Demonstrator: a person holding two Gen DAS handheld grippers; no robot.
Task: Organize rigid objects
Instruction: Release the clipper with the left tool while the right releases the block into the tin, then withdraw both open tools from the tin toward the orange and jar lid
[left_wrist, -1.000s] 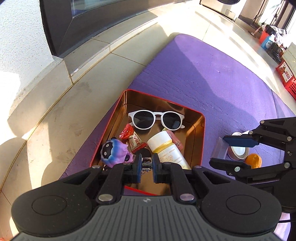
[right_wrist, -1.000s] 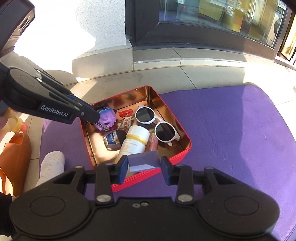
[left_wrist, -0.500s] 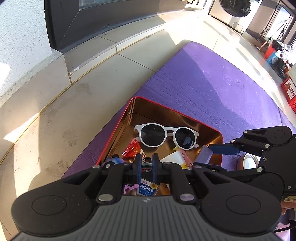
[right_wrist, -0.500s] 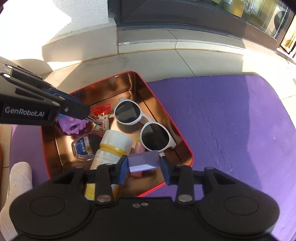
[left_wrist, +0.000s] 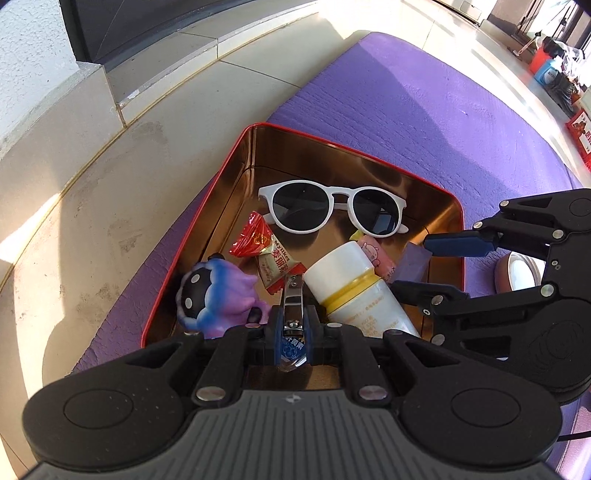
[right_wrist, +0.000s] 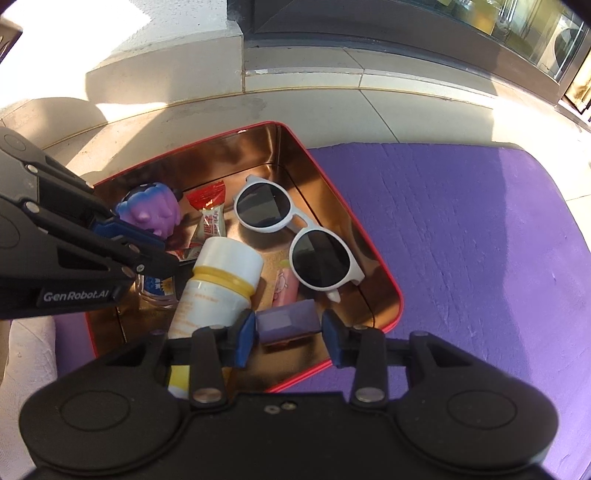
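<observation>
The left gripper (left_wrist: 292, 325) pinches a nail clipper (left_wrist: 293, 300) tight, low inside the red tin (left_wrist: 255, 147), with a purple toy (left_wrist: 214, 295) just left of it and a white bottle (left_wrist: 354, 291) just right. The right gripper (right_wrist: 289, 334) has just been opening; a small purple box (right_wrist: 288, 320) sits loose between its spread jaws, in the tin. White sunglasses (right_wrist: 295, 232) lie beyond.
</observation>
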